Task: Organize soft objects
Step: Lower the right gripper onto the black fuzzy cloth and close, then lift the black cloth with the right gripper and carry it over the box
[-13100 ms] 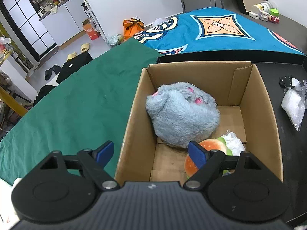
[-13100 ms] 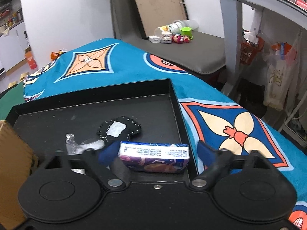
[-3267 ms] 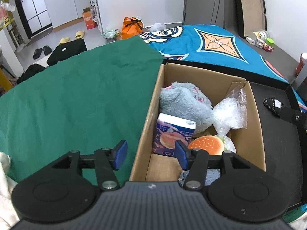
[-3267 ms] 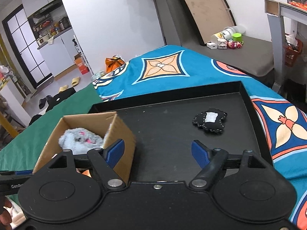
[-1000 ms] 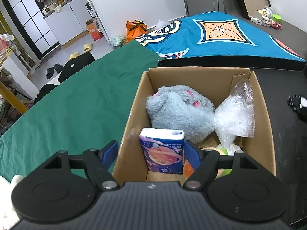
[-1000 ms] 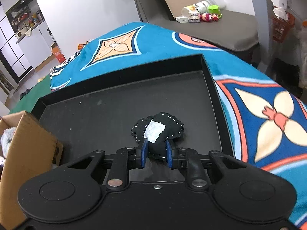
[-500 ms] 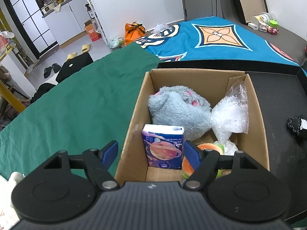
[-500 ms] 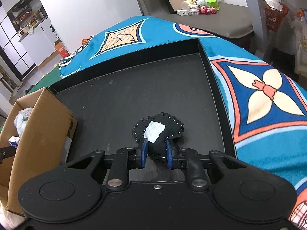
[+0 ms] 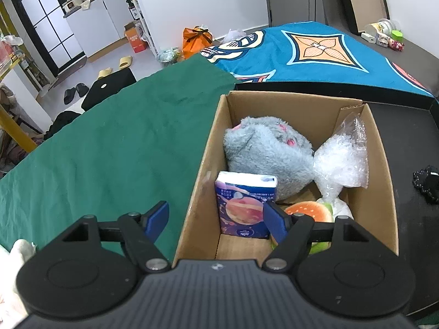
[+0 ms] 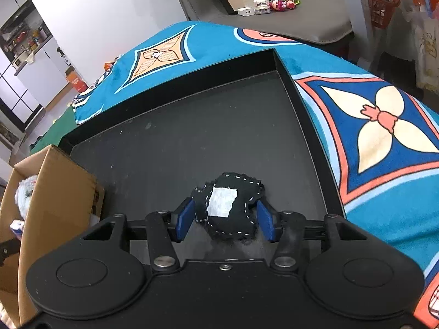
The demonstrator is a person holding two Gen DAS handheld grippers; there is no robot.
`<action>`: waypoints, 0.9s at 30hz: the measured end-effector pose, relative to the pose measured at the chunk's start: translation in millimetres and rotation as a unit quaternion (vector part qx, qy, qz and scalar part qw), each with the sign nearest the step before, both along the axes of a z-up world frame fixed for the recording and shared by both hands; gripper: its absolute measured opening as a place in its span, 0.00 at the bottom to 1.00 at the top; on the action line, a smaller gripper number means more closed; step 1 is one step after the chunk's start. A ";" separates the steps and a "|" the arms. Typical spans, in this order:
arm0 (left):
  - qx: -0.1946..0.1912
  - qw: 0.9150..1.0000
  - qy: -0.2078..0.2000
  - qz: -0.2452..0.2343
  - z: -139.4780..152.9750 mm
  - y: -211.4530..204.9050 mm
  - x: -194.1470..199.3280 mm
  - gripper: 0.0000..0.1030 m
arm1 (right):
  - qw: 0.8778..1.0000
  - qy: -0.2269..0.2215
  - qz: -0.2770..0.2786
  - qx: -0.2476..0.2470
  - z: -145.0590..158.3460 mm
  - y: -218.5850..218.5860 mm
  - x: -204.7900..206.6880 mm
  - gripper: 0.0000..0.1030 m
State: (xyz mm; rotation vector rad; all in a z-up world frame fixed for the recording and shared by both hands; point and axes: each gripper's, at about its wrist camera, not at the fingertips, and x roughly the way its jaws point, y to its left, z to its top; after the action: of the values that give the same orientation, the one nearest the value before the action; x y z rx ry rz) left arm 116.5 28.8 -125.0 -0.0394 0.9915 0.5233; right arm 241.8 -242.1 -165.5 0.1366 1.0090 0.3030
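Right gripper [image 10: 224, 220] sits low in the centre of its frame with its blue pads spread apart, and the black stitched pouch [image 10: 229, 207] with a white patch lies between them on the black tray [image 10: 208, 126]; whether either pad touches it I cannot tell. Left gripper [image 9: 216, 219] is also spread wide at the bottom of its frame, one pad over the green cloth [image 9: 115, 148], the other over the cardboard box [image 9: 380, 170]. Inside the box, the grey plush toy [image 9: 263, 150] fills the upper middle, the tissue pack [image 9: 244, 205] stands upright at lower centre, the plastic bag [image 9: 343, 159] leans at right, and the burger toy [image 9: 307, 211] lies below it.
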 end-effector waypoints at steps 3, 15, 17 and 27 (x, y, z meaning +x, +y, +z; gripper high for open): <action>-0.003 1.000 -0.001 0.000 0.7 0.1 -0.2 0.72 | 1.000 -0.002 0.004 -0.015 -0.1 4.3 2.4 0.38; -0.008 1.000 0.001 -0.019 5.9 -5.6 -6.5 0.72 | 0.999 -0.019 0.025 -0.018 21.8 4.1 -13.1 0.28; -0.011 1.000 -0.003 -0.023 7.8 -5.9 -8.3 0.72 | 0.999 -0.026 0.027 -0.017 28.3 4.6 -15.6 0.28; -0.039 0.999 -0.012 -0.024 10.5 2.0 -18.5 0.69 | 0.997 -0.059 0.039 -0.006 58.7 16.3 -26.3 0.28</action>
State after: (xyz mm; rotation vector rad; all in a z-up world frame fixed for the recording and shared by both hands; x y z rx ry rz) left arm 98.0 30.8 -114.5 -0.0919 0.9874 0.4386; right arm 215.5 -225.8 -106.8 0.0676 0.9006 0.3717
